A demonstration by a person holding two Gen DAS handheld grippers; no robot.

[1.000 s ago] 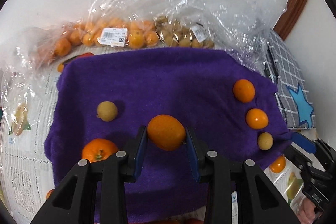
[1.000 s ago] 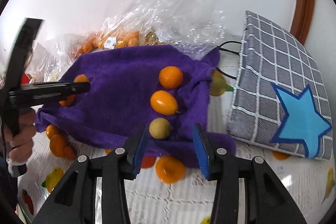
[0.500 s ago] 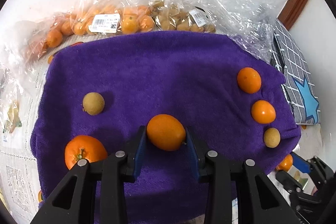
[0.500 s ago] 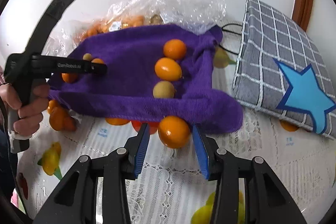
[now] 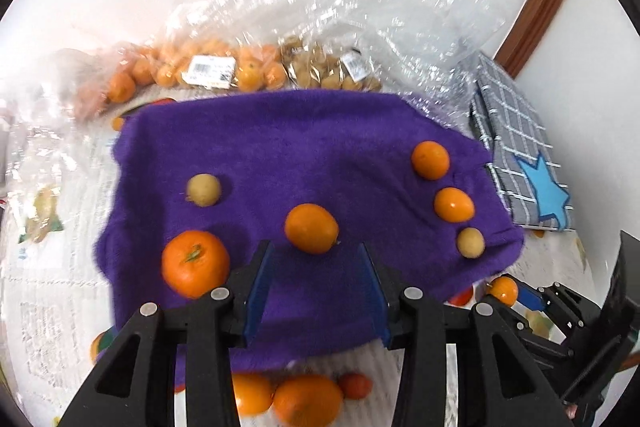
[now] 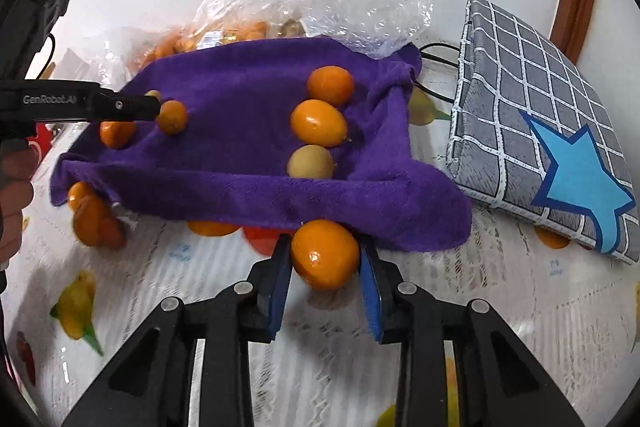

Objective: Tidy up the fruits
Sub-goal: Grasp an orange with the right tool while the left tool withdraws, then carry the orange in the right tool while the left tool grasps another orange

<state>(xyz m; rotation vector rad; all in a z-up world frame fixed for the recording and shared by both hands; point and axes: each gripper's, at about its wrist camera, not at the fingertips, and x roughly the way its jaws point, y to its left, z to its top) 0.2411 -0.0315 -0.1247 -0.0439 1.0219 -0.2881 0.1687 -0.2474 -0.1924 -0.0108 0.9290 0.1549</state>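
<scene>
A purple towel (image 5: 304,147) lies on the table with several fruits on it. My left gripper (image 5: 316,291) is open and just behind an orange kumquat (image 5: 311,228) that rests free on the towel. A tangerine (image 5: 195,263) and a tan longan (image 5: 204,189) lie to its left. Two oranges (image 5: 430,159) (image 5: 453,204) and a longan (image 5: 470,242) line the towel's right edge. My right gripper (image 6: 325,263) has its jaws closed around an orange fruit (image 6: 325,254) on the tablecloth at the towel's front edge (image 6: 360,211).
Clear plastic bags of oranges (image 5: 208,71) and longans (image 5: 328,71) lie behind the towel. A grey checked pouch with a blue star (image 6: 552,131) lies to the right. Loose oranges (image 6: 92,215) sit at the towel's near edges. The tablecloth (image 6: 520,307) is white with fruit prints.
My left gripper opened, let go of the kumquat on the towel and drew back. My right gripper moved forward and closed around the orange fruit by the towel's edge.
</scene>
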